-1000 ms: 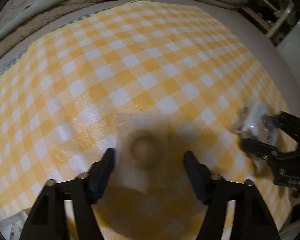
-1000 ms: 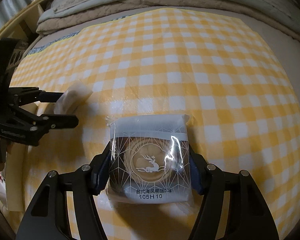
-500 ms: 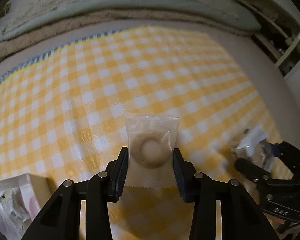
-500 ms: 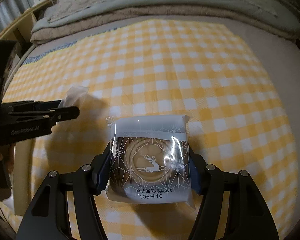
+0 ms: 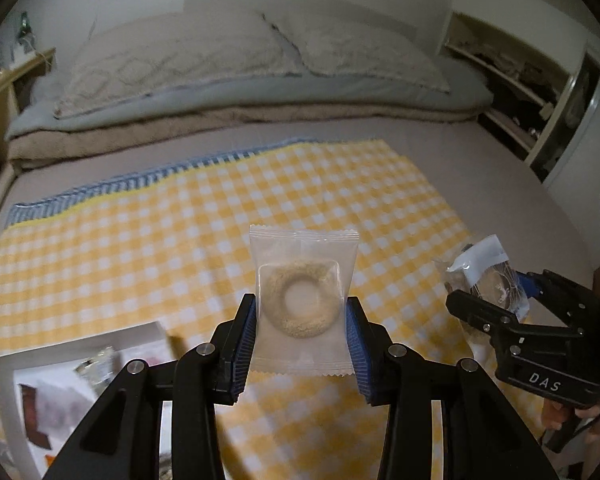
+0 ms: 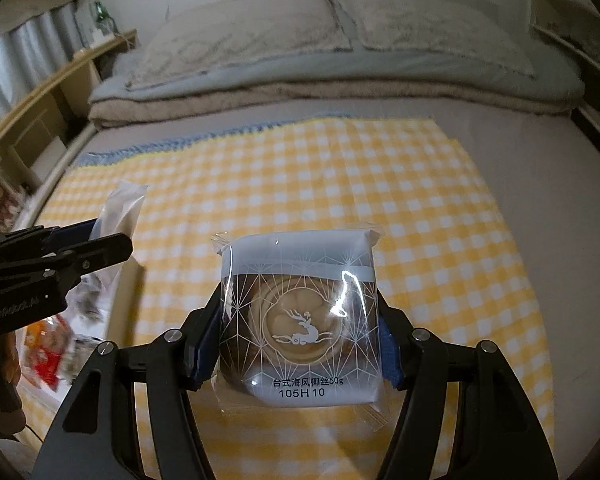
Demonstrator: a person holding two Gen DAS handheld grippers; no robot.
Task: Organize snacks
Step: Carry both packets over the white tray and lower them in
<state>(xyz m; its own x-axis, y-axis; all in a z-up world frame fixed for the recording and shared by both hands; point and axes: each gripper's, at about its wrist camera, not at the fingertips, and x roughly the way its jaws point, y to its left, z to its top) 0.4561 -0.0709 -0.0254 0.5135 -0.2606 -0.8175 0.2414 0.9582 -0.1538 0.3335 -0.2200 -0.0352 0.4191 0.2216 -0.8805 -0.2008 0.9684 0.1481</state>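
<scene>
Left gripper (image 5: 302, 312) clenched on ring-biscuit packet (image 5: 302, 300) – right gripper (image 6: 298, 344) grasping deer-print pastry pack (image 6: 300, 320) – both above yellow checked cloth (image 5: 140, 240).

The cloth (image 5: 140, 240) on the bed is checked yellow and white, with a blue-striped far edge. The ring snack packet (image 5: 303, 300) is clear, its ring pale beige. The pastry packet (image 6: 300, 320) is white and clear with thin white starburst lines and a white deer. Both tools are black with blue pads.
</scene>
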